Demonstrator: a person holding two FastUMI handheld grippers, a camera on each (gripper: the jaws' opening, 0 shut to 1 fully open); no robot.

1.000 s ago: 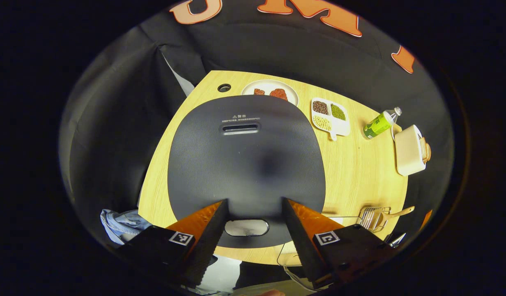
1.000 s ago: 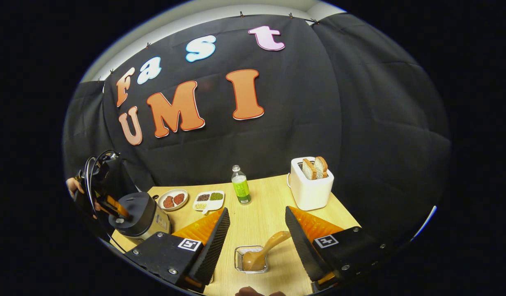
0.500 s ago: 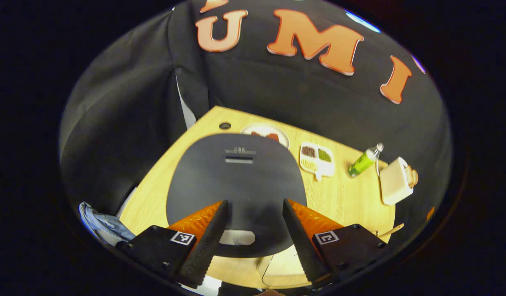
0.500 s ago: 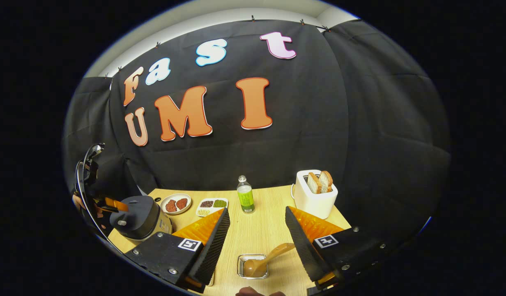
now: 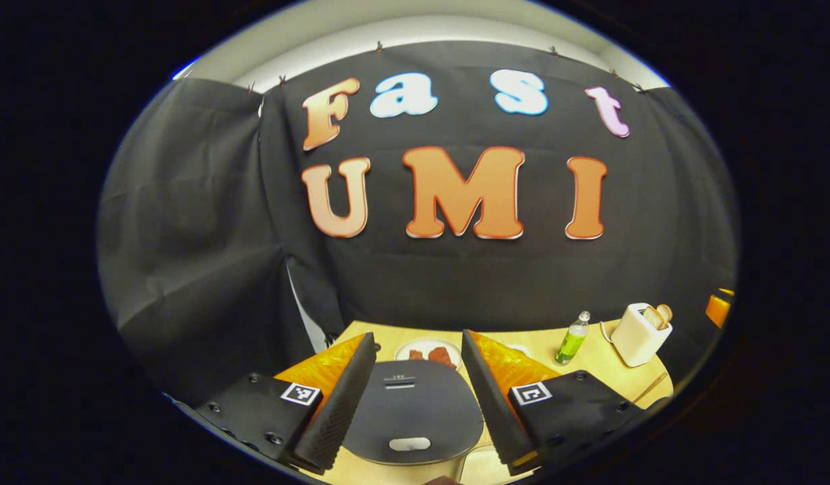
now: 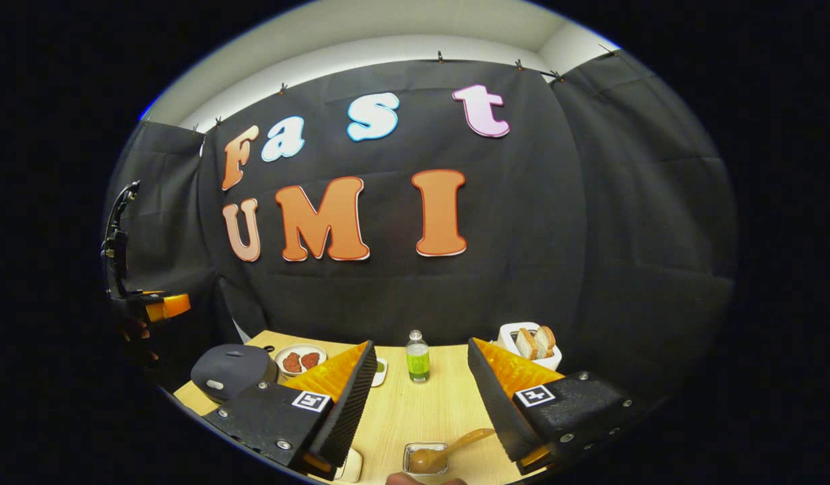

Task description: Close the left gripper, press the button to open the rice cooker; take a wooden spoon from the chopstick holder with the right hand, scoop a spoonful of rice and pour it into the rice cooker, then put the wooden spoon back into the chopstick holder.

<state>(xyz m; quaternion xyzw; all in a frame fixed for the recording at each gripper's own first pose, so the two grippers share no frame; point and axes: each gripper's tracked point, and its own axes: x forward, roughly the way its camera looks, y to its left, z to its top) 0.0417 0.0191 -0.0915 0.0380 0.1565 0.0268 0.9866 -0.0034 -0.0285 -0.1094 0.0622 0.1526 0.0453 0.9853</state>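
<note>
Both grippers gape, gripping nothing. Your left gripper (image 5: 415, 394) hangs above the shut rice cooker (image 5: 412, 412); your right gripper (image 6: 418, 397) faces the wooden spoon (image 6: 449, 450), ready to approach.

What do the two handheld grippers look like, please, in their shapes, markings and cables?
Each gripper, left gripper and right gripper, has two wedge-shaped fingers with ridged inner faces, mounted on black blocks with screws. Each block carries a small square black-and-white marker. In the right gripper view, the left gripper's dark body carries a looping black cable.
</note>
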